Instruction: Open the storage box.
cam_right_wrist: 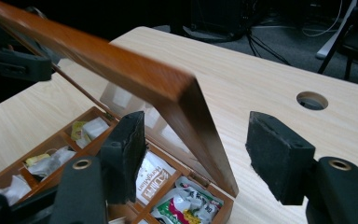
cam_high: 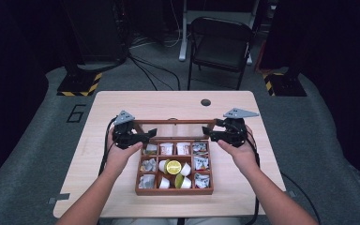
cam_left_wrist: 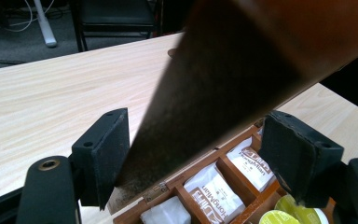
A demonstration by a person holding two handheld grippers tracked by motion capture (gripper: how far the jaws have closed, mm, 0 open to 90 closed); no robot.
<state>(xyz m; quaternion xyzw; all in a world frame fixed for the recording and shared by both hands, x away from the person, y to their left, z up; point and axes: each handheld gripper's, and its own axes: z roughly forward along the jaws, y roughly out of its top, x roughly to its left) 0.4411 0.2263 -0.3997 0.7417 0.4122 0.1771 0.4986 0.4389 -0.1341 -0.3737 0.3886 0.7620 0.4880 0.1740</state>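
The left gripper (cam_high: 140, 136) straddles the left end of the wooden box's raised lid (cam_high: 176, 123), its jaws parted with one pad close against the frame and the other standing off, so nothing is pinched. The lid's long axis runs across the table (cam_high: 122, 101) between both hands, tilted over the open box (cam_high: 174, 191) of tea packets (cam_high: 167, 148) and cups (cam_high: 173, 167). The right gripper (cam_high: 211, 132) brackets the lid's right end likewise, jaws apart and clear of the wood.
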